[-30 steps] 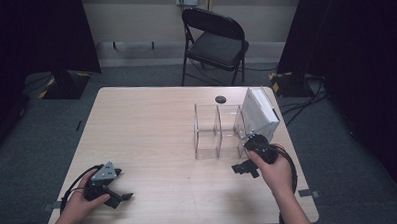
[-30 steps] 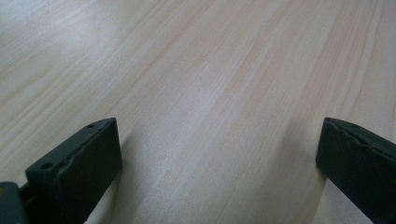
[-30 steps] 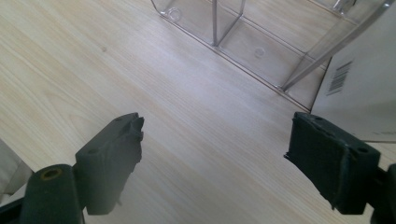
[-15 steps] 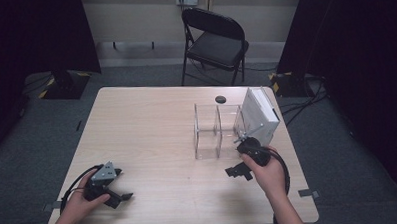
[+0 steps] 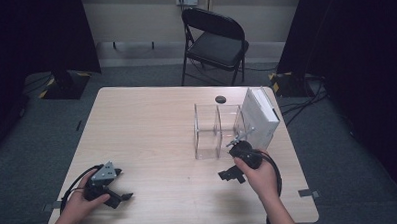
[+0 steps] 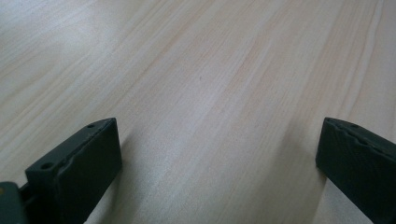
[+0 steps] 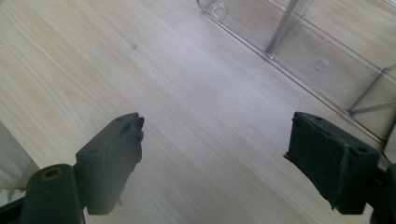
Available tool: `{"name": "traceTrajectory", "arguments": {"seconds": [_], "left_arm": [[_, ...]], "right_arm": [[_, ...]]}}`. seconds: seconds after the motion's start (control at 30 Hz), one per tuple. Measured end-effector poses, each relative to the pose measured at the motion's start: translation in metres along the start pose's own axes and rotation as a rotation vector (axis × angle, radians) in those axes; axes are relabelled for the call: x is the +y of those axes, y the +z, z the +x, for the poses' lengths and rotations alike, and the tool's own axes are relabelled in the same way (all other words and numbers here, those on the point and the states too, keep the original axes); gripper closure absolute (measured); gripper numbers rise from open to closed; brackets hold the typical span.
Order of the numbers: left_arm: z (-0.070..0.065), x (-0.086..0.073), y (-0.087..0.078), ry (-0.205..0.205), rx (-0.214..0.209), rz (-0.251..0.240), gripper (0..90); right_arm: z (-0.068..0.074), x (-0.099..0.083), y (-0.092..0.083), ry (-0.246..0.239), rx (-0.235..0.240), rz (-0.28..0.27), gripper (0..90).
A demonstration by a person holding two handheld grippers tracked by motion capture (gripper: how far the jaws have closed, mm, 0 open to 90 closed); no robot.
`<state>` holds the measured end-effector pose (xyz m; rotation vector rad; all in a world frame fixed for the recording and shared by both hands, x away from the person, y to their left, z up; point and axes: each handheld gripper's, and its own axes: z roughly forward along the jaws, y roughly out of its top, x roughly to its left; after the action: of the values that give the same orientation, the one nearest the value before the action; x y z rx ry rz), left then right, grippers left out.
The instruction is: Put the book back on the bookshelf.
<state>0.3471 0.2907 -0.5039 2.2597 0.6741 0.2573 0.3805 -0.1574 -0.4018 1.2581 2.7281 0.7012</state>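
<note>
a: where was the clear box (image 5: 218, 129) placed?
b: it was seen toward the table (image 5: 147, 124)'s right edge, a white box (image 5: 260, 116) touching its right side.
a: and the tongs?
b: the right gripper (image 7: 215, 140) was held just before the clear box, jaws spread, nothing between. the left gripper (image 6: 215, 154) was held at the near left corner, jaws likewise wide over bare wood.

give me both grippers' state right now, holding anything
Left gripper: open, holding nothing, over bare table.
Right gripper: open, holding nothing, beside the clear divided box.
</note>
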Motion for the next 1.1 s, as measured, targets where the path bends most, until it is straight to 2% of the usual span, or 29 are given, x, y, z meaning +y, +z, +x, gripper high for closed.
{"name": "traceTrajectory", "arguments": {"seconds": [0.07,0.33,0.53,1.1], "left_arm": [[0.0,0.0,0.0,-0.001,0.001,0.003,0.0],[0.0,0.0,0.0,0.001,-0.001,-0.003,0.0],[0.0,0.0,0.0,0.001,-0.001,-0.003,0.0],[0.0,0.0,0.0,0.0,0.0,0.001,0.0]], "right_arm": [[0.004,0.002,0.004,-0.018,0.011,-0.001,16.5],[0.011,0.005,0.013,-0.035,0.022,0.011,16.7],[0.017,0.007,0.022,-0.066,0.031,0.016,16.9],[0.033,0.014,0.035,-0.119,0.056,0.011,16.9]]}}
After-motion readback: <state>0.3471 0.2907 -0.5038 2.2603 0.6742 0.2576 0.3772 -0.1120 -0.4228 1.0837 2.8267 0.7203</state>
